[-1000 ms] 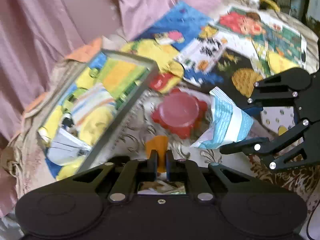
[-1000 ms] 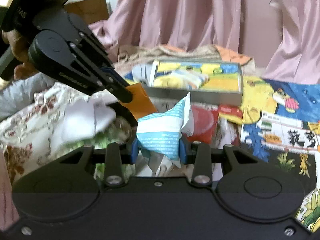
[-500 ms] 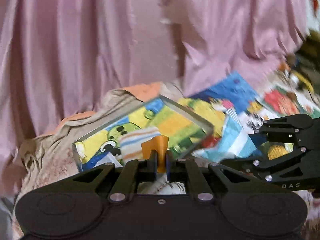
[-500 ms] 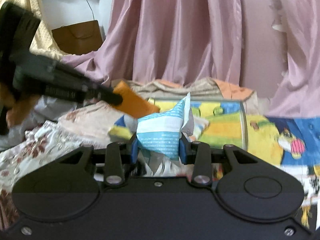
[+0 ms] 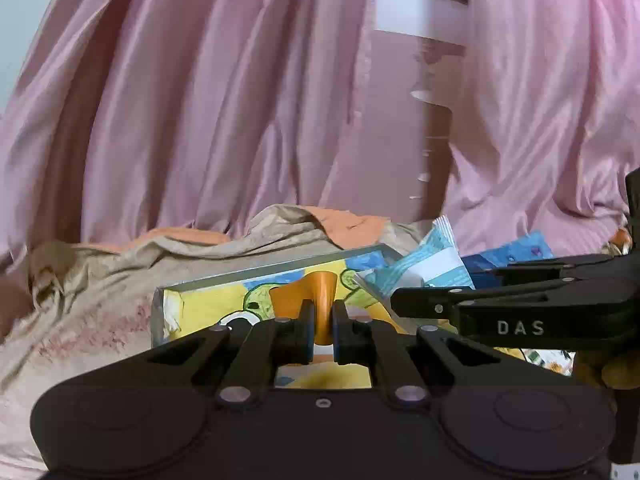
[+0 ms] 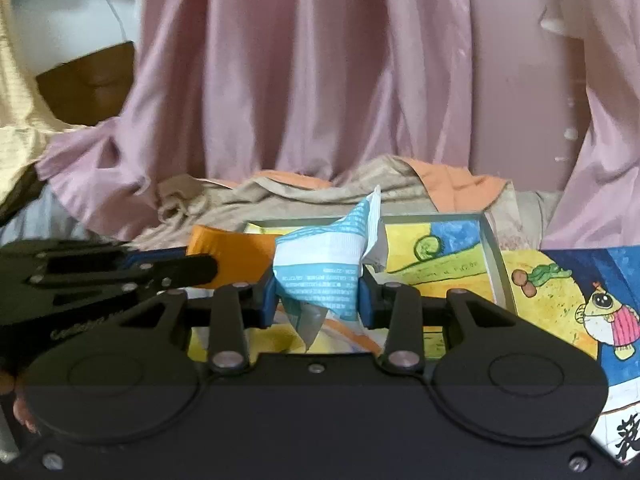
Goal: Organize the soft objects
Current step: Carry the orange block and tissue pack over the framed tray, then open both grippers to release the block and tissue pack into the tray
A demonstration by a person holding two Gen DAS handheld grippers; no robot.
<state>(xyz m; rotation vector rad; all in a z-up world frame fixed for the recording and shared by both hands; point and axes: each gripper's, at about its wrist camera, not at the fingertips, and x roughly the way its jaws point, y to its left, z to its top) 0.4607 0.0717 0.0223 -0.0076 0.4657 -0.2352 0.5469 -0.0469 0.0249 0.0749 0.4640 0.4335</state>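
My left gripper (image 5: 321,322) is shut on a soft orange object (image 5: 318,292) and holds it above a shallow grey-rimmed tray (image 5: 280,270) with a colourful cartoon lining. My right gripper (image 6: 318,296) is shut on a crumpled blue-and-white packet (image 6: 328,264), held over the same tray (image 6: 494,264). The right gripper with its packet (image 5: 424,260) shows at the right of the left wrist view. The left gripper with the orange object (image 6: 232,254) shows at the left of the right wrist view.
A rumpled beige and orange cloth (image 5: 120,272) lies behind the tray. Pink curtains (image 5: 200,100) hang behind. A colourful cartoon mat (image 6: 580,300) covers the surface to the right of the tray.
Both grippers have lifted and moved toward the tray with their objects; the views tilted up, so the curtain fills the background. The red lid on the mat has left view.
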